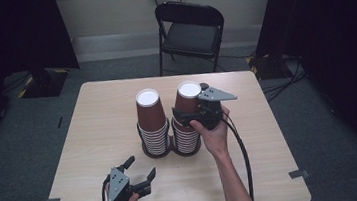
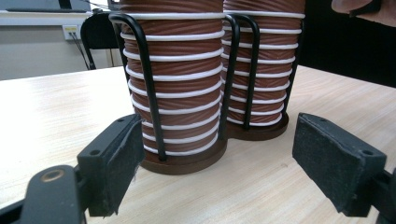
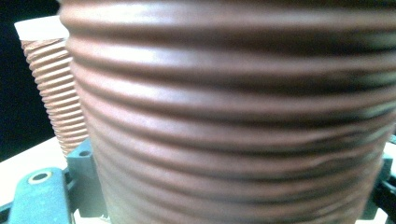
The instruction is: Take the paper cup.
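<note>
- Right gripper (image 1: 191, 113), centre of the high view: jaws partly closed around the top brown cup (image 1: 187, 101) of the right-hand stack, pads pressing its ribbed wall.
- Left gripper (image 1: 139, 169), lower left: jaws wide apart, holding nothing, near the black wire cup rack (image 2: 148, 84).

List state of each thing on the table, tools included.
Left stack: upright in wire holder, top cup inverted.
Right stack: upright in holder, top cup inverted, between right tool's jaws.
Right tool: closed around top cup.
Left tool: open, holding nothing, low over the table.
</note>
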The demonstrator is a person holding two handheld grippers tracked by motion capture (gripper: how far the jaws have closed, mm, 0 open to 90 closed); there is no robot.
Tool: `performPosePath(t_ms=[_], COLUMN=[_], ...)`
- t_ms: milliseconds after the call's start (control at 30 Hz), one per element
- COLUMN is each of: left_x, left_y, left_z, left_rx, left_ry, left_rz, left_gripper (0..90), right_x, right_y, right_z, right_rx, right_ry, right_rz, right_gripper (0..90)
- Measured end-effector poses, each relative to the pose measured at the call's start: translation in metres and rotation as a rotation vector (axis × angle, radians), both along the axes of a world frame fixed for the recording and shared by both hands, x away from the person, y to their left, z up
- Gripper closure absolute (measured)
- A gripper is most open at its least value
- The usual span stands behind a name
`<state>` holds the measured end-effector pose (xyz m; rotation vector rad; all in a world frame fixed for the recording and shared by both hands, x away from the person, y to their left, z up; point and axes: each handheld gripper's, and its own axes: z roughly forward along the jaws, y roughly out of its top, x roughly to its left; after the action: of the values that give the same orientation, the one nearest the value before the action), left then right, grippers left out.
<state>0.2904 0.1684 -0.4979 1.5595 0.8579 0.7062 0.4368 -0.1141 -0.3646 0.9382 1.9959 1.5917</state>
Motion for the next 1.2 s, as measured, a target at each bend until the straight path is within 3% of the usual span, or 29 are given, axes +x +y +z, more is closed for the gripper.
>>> performPosePath(t_ms=[467, 700, 867, 1200], left_x=[0.001, 0.001, 0.001, 0.001], left_y=[0.001, 0.000, 0.000, 0.000], left_z=[0.000, 0.000, 0.000, 0.000], left_rx=[-0.014, -0.009, 0.000, -0.003], left_ry=[0.018, 0.019, 0.014, 0.015], left_rz=[-0.007, -0.011, -0.011, -0.013], left_gripper=[16.6, 16.5, 16.6, 16.7], right_x=[-0.002, -0.002, -0.003, -0.002], right_y=[0.000, -0.003, -0.006, -0.006], right_z=[0.016, 0.019, 0.023, 0.034], right_rx=[0.042, 0.059, 0.096, 0.109], right_ry=[-0.037, -0.034, -0.057, -0.061], right_rz=[-0.019, -0.027, -0.025, -0.003], right_gripper=[12.5, 12.6, 12.7, 12.8])
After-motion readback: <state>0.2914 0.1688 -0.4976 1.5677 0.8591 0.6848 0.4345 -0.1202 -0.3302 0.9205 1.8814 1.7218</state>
